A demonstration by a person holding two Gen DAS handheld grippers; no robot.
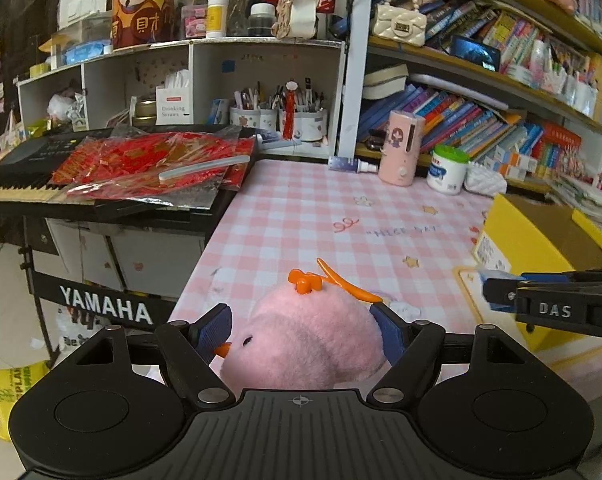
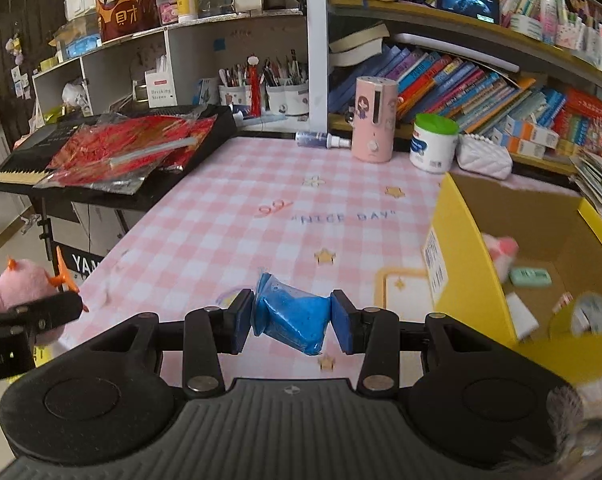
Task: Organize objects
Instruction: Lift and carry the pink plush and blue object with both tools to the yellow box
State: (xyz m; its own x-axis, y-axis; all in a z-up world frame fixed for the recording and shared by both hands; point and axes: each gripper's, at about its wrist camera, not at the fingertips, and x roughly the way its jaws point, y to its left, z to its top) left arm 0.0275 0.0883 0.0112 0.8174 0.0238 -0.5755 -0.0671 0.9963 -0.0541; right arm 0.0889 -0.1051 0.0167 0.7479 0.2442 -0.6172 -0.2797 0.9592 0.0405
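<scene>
Two grippers, two loads: our left gripper [image 1: 301, 336] is clamped on a fluffy pink plush bird with orange crest [image 1: 305, 336] above the pink checked tablecloth [image 1: 301, 216], while our right gripper [image 2: 293, 320] pinches a crumpled blue plastic packet [image 2: 291, 318] beside the open yellow cardboard box [image 2: 457, 240].

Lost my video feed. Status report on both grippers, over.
Left hand-held gripper shut on pink plush chick. Right hand-held gripper shut on blue packet. Yellow box open at right, path unobstructed.
</scene>
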